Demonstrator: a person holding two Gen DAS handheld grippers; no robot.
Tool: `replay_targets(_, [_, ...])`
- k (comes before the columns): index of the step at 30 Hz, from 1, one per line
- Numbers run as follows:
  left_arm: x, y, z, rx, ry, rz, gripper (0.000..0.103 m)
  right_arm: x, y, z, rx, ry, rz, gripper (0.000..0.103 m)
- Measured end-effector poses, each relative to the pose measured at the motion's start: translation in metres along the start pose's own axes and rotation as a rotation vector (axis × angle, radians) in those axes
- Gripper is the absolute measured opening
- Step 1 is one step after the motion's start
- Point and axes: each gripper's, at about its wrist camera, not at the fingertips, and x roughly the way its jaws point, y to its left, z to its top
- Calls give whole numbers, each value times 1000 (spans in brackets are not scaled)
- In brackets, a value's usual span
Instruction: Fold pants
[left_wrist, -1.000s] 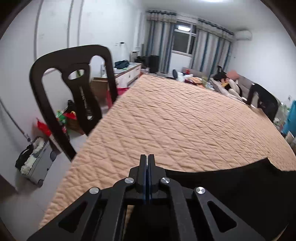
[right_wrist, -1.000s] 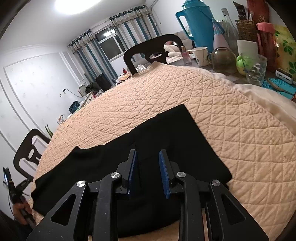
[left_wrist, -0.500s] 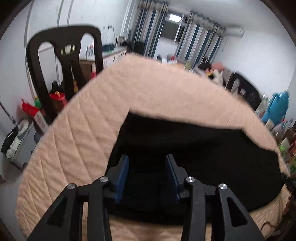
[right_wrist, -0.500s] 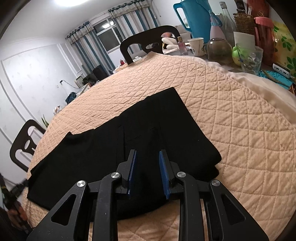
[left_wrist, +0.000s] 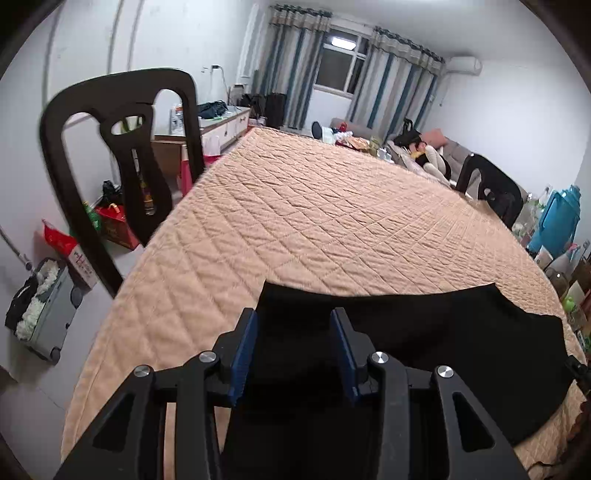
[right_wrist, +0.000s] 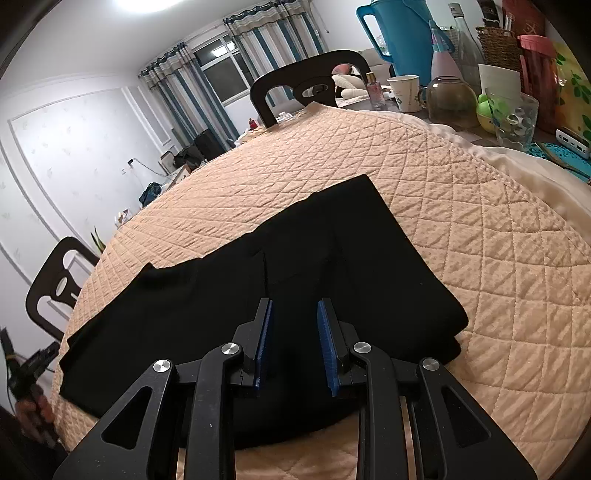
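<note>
Left wrist view: left hand-held gripper (left_wrist: 293, 321) with jaws apart, nothing between, over one end of flat black fabric pants (left_wrist: 443, 332) spread on peach quilted bench cover (left_wrist: 314, 221) (near edge). Right hand-held gripper (right_wrist: 294, 314) likewise apart, above pants (right_wrist: 332, 251) at other end.

Home living rm — curtains (left_wrist: 295, 66), sofa (left_wrist: 436, 155), dining chair (left_wrist: 122, 166), quilted table (left_wrist: 332, 221)

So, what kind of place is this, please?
Most likely a lived-in home room: a quilted table cover with dark dining chairs around it, a curtained window, and a sofa at the far end.
</note>
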Motion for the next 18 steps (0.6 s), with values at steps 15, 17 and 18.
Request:
replay_targets(15, [25, -12, 18, 78, 22, 21, 9, 4, 6, 4, -1, 0, -30, 25])
replay_targets(17, [34, -9, 20, 72, 46, 24, 10, 4, 5, 4, 0, 0, -35, 25])
replay_targets(18, [38, -10, 18, 78, 56, 31, 10, 4, 5, 4, 2, 0, -36, 25])
